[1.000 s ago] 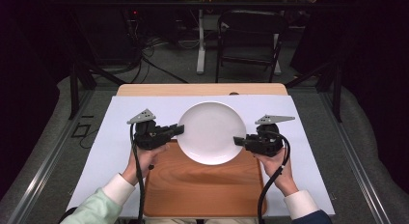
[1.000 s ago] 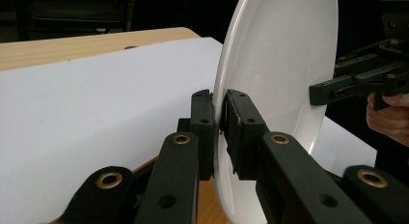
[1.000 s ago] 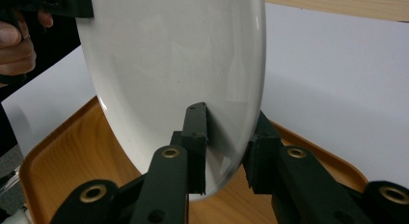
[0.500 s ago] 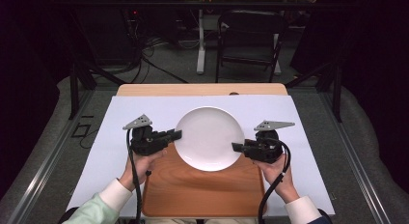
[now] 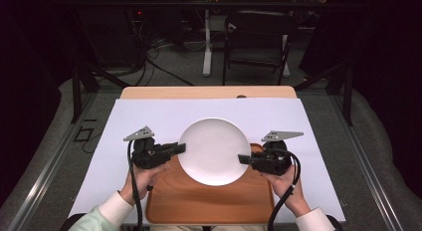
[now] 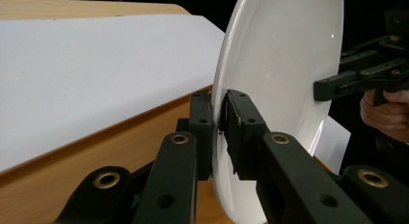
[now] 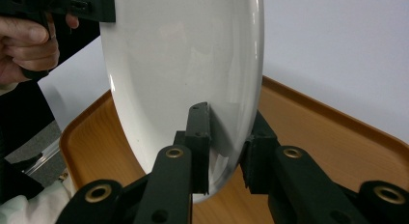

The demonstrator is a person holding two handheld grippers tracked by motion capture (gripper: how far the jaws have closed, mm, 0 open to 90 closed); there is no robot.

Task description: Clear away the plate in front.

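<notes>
A round white plate [image 5: 213,150] hangs over the far part of a wooden tray [image 5: 209,198], held by both grippers. My left gripper [image 5: 180,149] is shut on the plate's left rim, and in the left gripper view its pads pinch the plate [image 6: 270,84] edge between them at the left gripper [image 6: 221,130]. On the opposite rim my right gripper [image 5: 244,159] is shut too. The right gripper view shows the plate [image 7: 183,64] clamped at its lower edge by the right gripper [image 7: 226,151], above the tray [image 7: 337,132].
A white sheet [image 5: 149,121] covers the tabletop around the tray. The table's bare wooden far edge [image 5: 209,92] shows beyond it. Dark floor with cables and chair legs lies behind the table.
Both grippers have carried the plate toward the near side, so it now overlaps the tray's far end more. Both grips on the rim stay the same.
</notes>
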